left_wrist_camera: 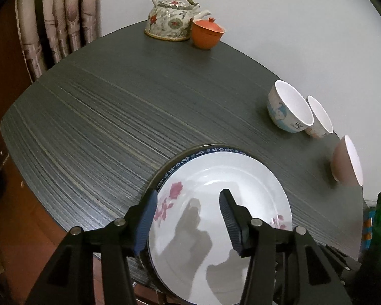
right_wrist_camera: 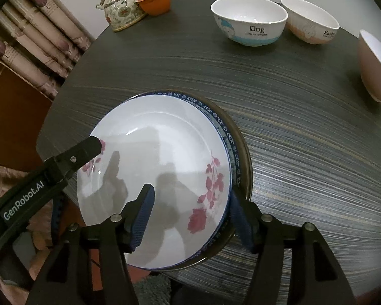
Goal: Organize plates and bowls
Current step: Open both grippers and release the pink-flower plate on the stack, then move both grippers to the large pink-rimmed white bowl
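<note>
A white plate with pink flowers point(left_wrist_camera: 216, 178) point(right_wrist_camera: 160, 137) tops a stack on a blue-patterned plate point(right_wrist_camera: 226, 129) and a dark-rimmed plate point(right_wrist_camera: 243, 152), near the table's front edge. My left gripper point(left_wrist_camera: 189, 193) is open astride the stack's left rim, one finger outside it and one over the plate. My right gripper point(right_wrist_camera: 190, 192) is open astride the right rim in the same way. Neither pair of pads presses on the plates. Three bowls stand apart at the right: a blue cartoon bowl point(left_wrist_camera: 287, 111) point(right_wrist_camera: 249, 20), a pink cartoon bowl point(left_wrist_camera: 320, 119) point(right_wrist_camera: 310, 23), and a dusty pink bowl point(left_wrist_camera: 345, 162) point(right_wrist_camera: 373, 66).
A floral teapot point(left_wrist_camera: 170, 17) point(right_wrist_camera: 122, 10) and an orange lidded cup point(left_wrist_camera: 207, 34) point(right_wrist_camera: 155, 0) stand at the far edge of the dark striped table point(left_wrist_camera: 114, 114). A curtain point(left_wrist_camera: 58, 25) hangs beyond the table's left side. The plate stack overhangs the near edge slightly.
</note>
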The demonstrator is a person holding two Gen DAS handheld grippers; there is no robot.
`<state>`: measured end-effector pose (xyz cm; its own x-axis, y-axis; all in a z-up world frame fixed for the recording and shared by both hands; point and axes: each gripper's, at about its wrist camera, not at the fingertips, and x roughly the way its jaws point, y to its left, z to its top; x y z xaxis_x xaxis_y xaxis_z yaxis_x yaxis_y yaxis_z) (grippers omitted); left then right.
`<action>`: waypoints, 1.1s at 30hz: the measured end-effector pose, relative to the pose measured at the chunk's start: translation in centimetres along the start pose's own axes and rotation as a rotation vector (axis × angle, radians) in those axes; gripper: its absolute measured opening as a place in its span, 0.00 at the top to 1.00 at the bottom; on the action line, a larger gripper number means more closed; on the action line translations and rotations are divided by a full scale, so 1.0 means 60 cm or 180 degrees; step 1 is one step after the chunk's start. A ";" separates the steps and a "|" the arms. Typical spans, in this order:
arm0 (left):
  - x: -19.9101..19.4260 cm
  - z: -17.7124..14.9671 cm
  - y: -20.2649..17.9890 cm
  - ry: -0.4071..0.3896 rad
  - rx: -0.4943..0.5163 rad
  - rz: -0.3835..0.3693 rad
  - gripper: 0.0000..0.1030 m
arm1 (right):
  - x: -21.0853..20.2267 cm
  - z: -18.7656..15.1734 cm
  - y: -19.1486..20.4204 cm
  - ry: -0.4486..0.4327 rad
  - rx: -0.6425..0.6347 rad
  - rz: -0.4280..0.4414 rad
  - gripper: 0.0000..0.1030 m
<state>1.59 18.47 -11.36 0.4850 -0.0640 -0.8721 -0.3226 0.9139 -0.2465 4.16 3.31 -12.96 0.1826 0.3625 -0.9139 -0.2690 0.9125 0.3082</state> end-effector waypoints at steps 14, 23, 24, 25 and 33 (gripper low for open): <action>-0.032 -0.015 -0.038 -0.0526 0.0454 -0.0035 0.49 | -0.055 -0.026 -0.031 -0.0552 0.0061 0.0127 0.38; -0.032 -0.020 -0.034 -0.0555 0.0335 -0.0237 0.49 | -0.073 -0.054 -0.113 -0.0694 0.0506 0.0164 0.38; -0.030 -0.021 -0.036 -0.0533 0.0347 -0.0224 0.49 | -0.075 -0.056 -0.117 -0.0699 0.0530 0.0157 0.38; -0.028 -0.023 -0.039 -0.0522 0.0382 -0.0231 0.49 | -0.076 -0.058 -0.120 -0.0700 0.0547 0.0143 0.38; -0.009 -0.029 -0.053 -0.0366 0.0541 0.0213 0.49 | -0.101 -0.061 -0.140 -0.0745 0.0523 0.0074 0.38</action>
<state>0.92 14.90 -10.84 0.5599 0.0363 -0.8278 -0.2201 0.9696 -0.1064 1.84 -7.27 -11.02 0.3967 0.4001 -0.8262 -0.1223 0.9150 0.3844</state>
